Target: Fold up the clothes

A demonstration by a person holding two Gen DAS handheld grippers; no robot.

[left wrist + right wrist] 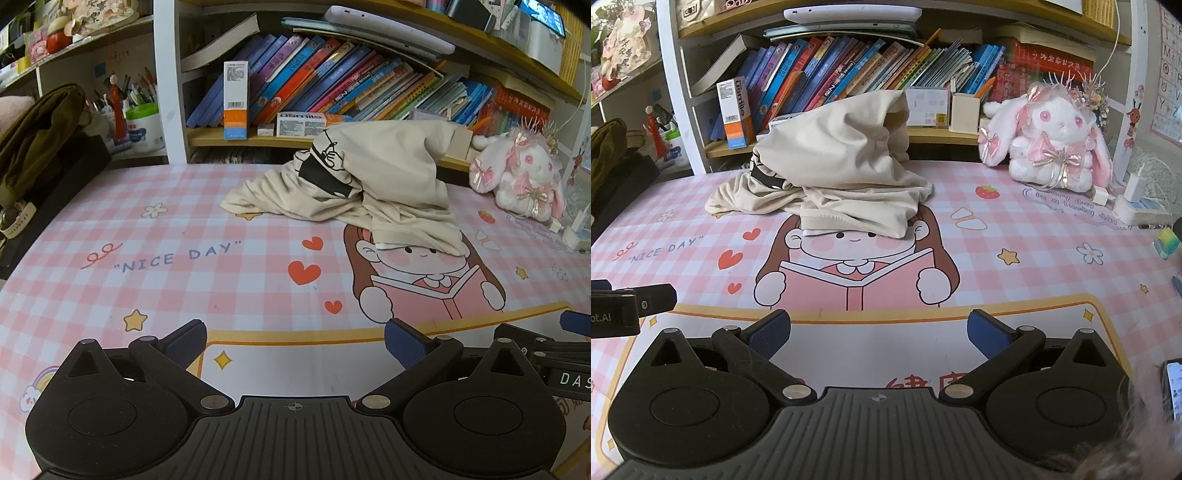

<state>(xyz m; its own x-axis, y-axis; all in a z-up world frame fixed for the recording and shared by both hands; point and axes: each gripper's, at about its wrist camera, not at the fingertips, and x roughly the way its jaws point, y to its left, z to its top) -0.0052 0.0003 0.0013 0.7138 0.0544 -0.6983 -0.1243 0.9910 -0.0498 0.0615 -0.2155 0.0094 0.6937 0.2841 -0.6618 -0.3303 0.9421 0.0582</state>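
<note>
Table (1015,229) front half open, clear approach. Back edge blocked: crumpled shirt (834,166) against bookshelf (923,136), plush rabbit (1049,144) right, power strip (1137,212) far right.

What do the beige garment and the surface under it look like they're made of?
Beige garment: soft matte knit, probably cotton jersey, since it slumps in loose rounded folds. Table cover: smooth printed sheet, likely vinyl or a rubbery mat; it lies flat with a faint sheen.

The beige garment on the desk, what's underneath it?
The beige garment lies crumpled on the pink checked desk mat, covering the top of the cartoon girl's head. Anything else beneath it is hidden.
</note>
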